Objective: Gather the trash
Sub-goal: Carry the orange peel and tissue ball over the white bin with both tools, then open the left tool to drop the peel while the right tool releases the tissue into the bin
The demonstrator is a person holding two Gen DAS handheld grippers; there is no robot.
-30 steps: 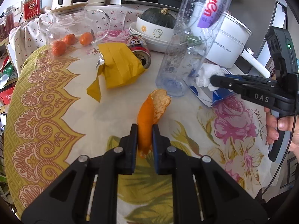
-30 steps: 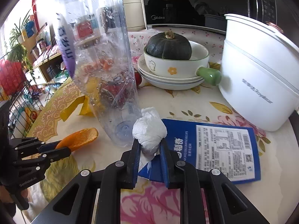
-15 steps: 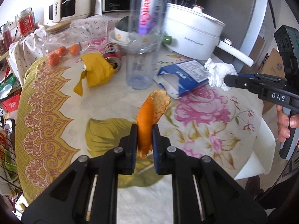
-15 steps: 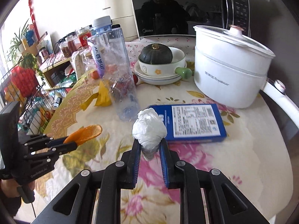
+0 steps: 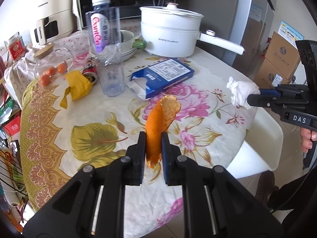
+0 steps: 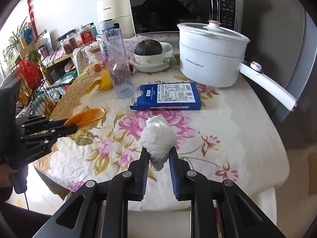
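Observation:
My left gripper (image 5: 152, 138) is shut on an orange peel (image 5: 160, 117) and holds it above the floral tablecloth; the peel also shows in the right wrist view (image 6: 87, 116). My right gripper (image 6: 158, 152) is shut on a crumpled white tissue (image 6: 157, 138), held above the table's near edge; the tissue also shows in the left wrist view (image 5: 240, 92). On the table lie a torn blue box (image 5: 164, 77), an empty clear bottle (image 5: 108, 49), a yellow wrapper (image 5: 77, 83) and a drink can (image 5: 90, 75).
A white electric pot (image 6: 210, 55) with a long handle stands at the back right. Stacked bowls hold a dark squash (image 6: 148, 47). A glass jar of small oranges (image 5: 51, 67) is at the left. A white chair (image 5: 261, 146) stands beside the table. Cardboard boxes (image 5: 281, 59) are beyond.
Both grippers have pulled back and up from the table with their loads, so the whole tabletop and the chair have come into view. The tissue has left the blue box.

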